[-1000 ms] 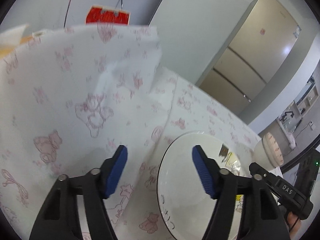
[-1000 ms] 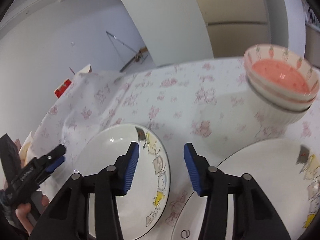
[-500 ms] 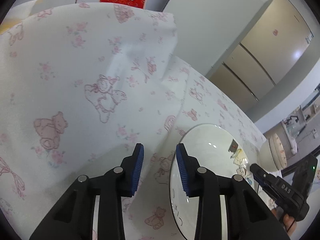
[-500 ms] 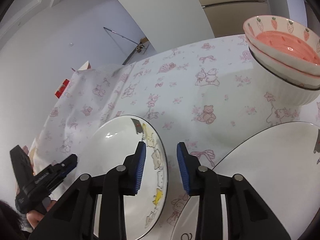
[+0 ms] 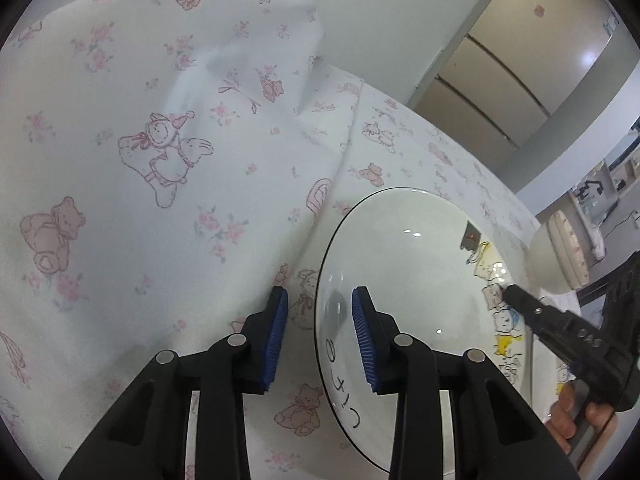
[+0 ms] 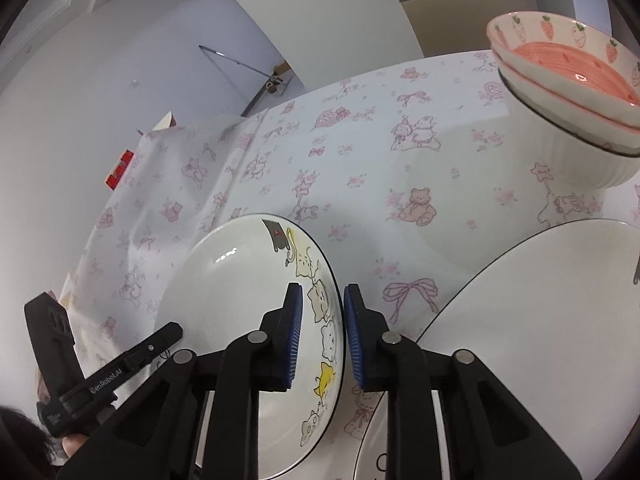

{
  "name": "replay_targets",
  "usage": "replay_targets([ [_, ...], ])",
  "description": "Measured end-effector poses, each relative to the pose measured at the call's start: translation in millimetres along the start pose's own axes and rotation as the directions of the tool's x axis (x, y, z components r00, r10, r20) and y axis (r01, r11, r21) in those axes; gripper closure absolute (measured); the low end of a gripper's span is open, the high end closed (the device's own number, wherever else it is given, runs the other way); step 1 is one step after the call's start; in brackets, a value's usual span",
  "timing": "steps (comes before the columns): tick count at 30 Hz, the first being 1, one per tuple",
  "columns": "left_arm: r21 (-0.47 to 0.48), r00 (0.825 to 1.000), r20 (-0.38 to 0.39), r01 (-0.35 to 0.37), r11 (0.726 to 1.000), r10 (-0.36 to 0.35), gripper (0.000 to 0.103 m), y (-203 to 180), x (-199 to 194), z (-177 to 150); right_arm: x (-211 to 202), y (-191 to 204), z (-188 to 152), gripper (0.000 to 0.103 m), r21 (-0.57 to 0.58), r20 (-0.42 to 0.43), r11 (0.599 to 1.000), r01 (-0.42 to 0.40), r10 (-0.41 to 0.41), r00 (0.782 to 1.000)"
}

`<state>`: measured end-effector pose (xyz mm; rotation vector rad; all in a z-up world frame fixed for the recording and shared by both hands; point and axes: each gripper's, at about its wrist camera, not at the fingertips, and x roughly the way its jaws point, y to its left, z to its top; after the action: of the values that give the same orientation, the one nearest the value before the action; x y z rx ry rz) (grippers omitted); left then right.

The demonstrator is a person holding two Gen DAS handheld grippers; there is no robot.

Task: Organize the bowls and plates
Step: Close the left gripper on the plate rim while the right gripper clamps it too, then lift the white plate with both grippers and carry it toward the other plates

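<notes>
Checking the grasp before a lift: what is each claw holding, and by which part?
Both straddle the cat plate at opposite rim edges: left claw at the lettered edge, right claw at the cat-pictured edge, still closing. Firm contact cannot be told.

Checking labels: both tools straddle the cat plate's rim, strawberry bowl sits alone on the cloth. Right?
Not quite. The right wrist view shows the strawberry bowl nested atop a stack of bowls, not alone. Both the left tool and right tool do straddle the cat plate rim.

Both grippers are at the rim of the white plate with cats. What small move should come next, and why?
Probably finish closing the right gripper: its jaws are closing, astride the rim of the white cat-patterned plate, not clearly pressing. The left gripper straddles the opposite rim.
</notes>
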<state>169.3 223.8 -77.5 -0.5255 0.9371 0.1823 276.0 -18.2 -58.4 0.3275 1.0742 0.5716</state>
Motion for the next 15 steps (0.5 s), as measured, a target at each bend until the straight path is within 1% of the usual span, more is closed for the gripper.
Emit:
replay_targets([
  [1,0.008,1.0,-0.005,0.008,1.0,-0.008,0.073,-1,1,-1,0,1,0,0.086,-0.008,0.0,1.0,0.008,-0.008,1.0],
  [2,0.018,1.0,-0.009,0.008,1.0,-0.008,0.075,-3,1,-1,1,1,0,0.086,-0.011,0.0,1.0,0.01,-0.01,1.0],
  [5,0.069,1.0,-0.015,-0.016,0.998,0.017,0.078,-13,4,-2,1,2,0,0.087,-0.027,-0.002,1.0,0.015,-0.015,1.0],
  [6,0.078,1.0,-0.009,-0.029,0.997,0.03,0.078,-15,5,-3,1,4,0,0.087,-0.039,-0.007,0.999,0.026,-0.027,1.0],
  [8,0.075,1.0,-0.007,-0.025,0.997,0.026,0.078,-13,5,-2,3,10,-1,0.087,-0.085,-0.013,0.995,0.058,-0.059,0.998],
  [10,0.065,1.0,-0.007,-0.015,0.998,0.016,0.079,-11,5,-2,6,13,-1,0.087,-0.109,-0.009,0.991,0.073,-0.074,0.997],
  [13,0.072,1.0,-0.002,-0.027,0.997,0.028,0.079,-12,4,-3,7,13,-1,0.087,-0.114,-0.016,0.99,0.082,-0.084,0.996],
  [15,0.086,0.999,0.003,-0.04,0.996,0.04,0.079,-15,5,-4,8,14,-1,0.087,-0.098,-0.017,0.991,0.093,-0.095,0.995],
])
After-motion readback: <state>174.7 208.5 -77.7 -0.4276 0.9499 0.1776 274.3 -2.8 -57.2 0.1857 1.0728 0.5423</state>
